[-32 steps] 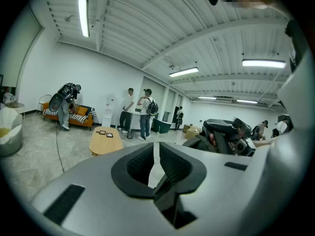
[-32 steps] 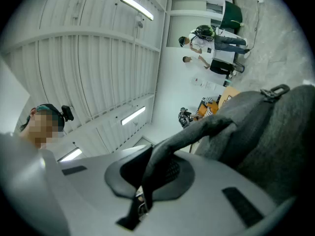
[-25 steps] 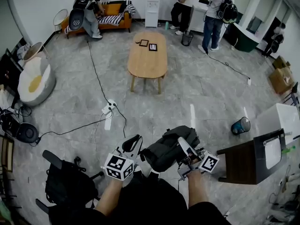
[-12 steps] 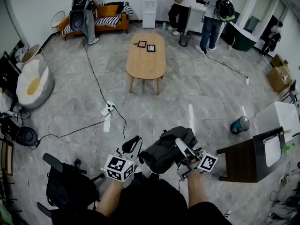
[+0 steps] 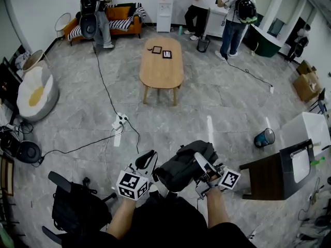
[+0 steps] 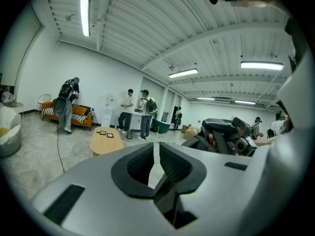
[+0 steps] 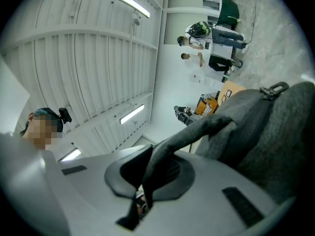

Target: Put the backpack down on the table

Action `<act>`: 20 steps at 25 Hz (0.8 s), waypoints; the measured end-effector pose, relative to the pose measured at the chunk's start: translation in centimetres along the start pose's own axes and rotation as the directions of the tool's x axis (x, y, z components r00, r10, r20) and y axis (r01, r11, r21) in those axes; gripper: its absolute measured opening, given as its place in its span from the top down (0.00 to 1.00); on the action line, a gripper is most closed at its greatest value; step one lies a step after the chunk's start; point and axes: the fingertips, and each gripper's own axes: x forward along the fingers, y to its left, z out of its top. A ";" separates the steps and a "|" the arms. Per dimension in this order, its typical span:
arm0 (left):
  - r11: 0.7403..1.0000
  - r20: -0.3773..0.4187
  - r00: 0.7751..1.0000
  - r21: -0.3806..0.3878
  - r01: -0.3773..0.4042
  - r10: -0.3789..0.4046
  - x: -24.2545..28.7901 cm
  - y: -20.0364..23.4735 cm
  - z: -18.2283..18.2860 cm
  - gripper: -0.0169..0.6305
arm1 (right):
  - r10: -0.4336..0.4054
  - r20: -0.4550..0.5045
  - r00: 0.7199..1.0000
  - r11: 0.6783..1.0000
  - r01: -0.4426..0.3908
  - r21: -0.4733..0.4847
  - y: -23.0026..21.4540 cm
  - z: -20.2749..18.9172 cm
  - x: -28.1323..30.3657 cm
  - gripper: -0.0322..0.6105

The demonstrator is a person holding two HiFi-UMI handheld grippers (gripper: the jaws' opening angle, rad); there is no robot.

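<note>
Head view: dark grey soft fabric backpack hangs between both grippers, well short of oval wooden table — not set down yet.

Left gripper view: left gripper pinched to a sliver, nothing sure betw. pads.

Right gripper view: right gripper clenched on grey strap.

Backpack looks floppy, moderately heavy; straps or top handle prob. best hold.

Vs 1 s ago — backpack no nearer table, grip unchanged.

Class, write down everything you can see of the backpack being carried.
The backpack is soft dark grey fabric, bulging and slumped, with a black buckle showing. It hangs off the floor close before the person, well short of the wooden table. The right gripper is shut on a grey strap of it.
</note>
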 end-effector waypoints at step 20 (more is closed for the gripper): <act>0.999 -0.009 1.000 0.032 -0.003 0.003 -0.6 4.3 0.3 0.91 | -0.024 0.003 1.000 1.000 0.024 0.015 -1.6 -0.8 3.6 0.93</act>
